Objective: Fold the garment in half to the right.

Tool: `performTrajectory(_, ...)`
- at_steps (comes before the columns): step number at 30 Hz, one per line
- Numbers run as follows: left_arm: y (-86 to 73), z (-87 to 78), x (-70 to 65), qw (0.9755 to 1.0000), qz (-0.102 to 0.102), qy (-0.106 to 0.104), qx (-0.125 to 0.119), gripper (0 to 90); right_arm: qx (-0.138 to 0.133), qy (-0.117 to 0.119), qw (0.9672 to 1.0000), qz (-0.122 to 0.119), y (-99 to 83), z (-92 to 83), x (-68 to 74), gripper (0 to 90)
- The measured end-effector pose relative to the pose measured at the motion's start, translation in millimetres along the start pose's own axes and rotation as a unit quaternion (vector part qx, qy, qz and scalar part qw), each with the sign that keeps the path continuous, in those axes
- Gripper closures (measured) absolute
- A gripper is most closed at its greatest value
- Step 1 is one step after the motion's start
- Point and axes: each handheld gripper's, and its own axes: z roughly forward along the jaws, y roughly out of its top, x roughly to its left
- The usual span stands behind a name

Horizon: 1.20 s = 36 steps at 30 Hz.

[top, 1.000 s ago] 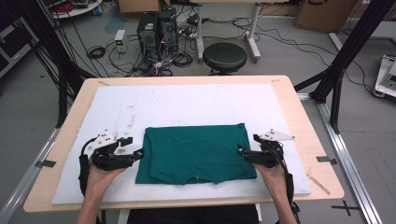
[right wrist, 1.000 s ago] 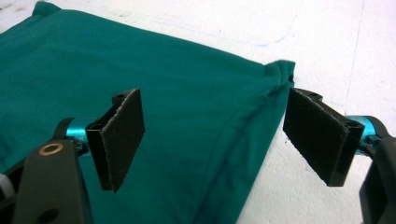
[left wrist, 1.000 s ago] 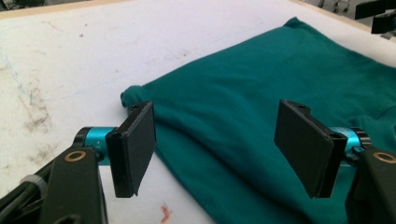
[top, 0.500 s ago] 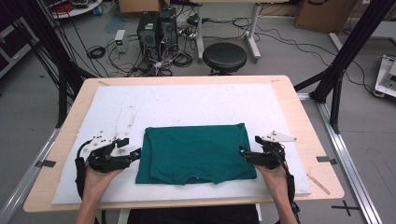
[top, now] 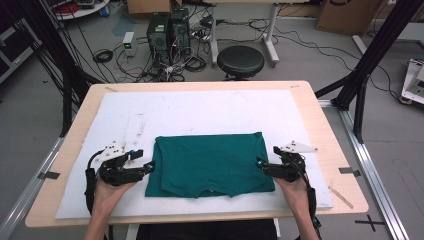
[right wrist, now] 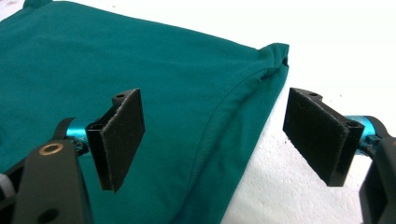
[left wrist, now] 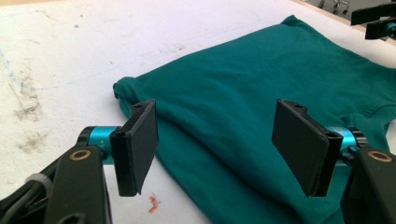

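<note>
A dark green T-shirt (top: 210,162) lies folded flat on the white mat, collar toward the near edge. My left gripper (top: 150,167) rests at its left edge. In the left gripper view the left gripper (left wrist: 217,140) is open: its jaws have just closed a little, with the T-shirt's (left wrist: 243,84) folded edge lying below the gap and touching neither pad. My right gripper (top: 260,164) sits at the T-shirt's right edge. In the right gripper view the right gripper (right wrist: 212,126) is open, straddling the T-shirt's (right wrist: 140,60) hem above the cloth.
The white foam mat (top: 200,110) covers most of the wooden table (top: 325,130). A small orange scrap (left wrist: 153,203) lies on the mat by the left jaw. Beyond the table stand a black stool (top: 240,61), computer towers (top: 165,30) and cables on the floor.
</note>
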Motion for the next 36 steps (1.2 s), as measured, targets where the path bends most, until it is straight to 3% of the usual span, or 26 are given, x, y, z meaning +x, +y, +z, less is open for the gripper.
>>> performTrajectory(6,0.1,1.8,-8.7,0.9999,0.011,0.01,0.0,30.9,0.0,0.002,1.0,0.0,0.3,-0.7,0.7,21.1)
performTrajectory(12,-9.8,2.1,-19.5,0.9994,0.019,0.026,0.009,30.0,0.0,0.003,1.0,-0.002,1.0,-0.6,3.1,21.2)
performTrajectory(19,-20.1,8.8,-40.7,0.9973,0.032,0.062,0.023,29.3,0.001,0.005,1.0,-0.007,1.4,0.4,5.4,21.2)
performTrajectory(24,-27.7,16.7,-51.3,0.9948,0.026,0.085,0.05,27.5,0.001,0.003,1.0,-0.006,1.2,-0.1,5.0,21.2)
performTrajectory(32,-39.9,21.4,-56.0,0.9897,0.004,0.114,0.087,23.8,0.004,0.006,1.0,-0.005,1.8,0.2,5.9,21.2)
performTrajectory(36,-41.0,22.9,-59.5,0.9884,-0.002,0.115,0.099,25.5,0.006,0.01,0.9999,-0.007,1.9,1.3,7.9,21.3)
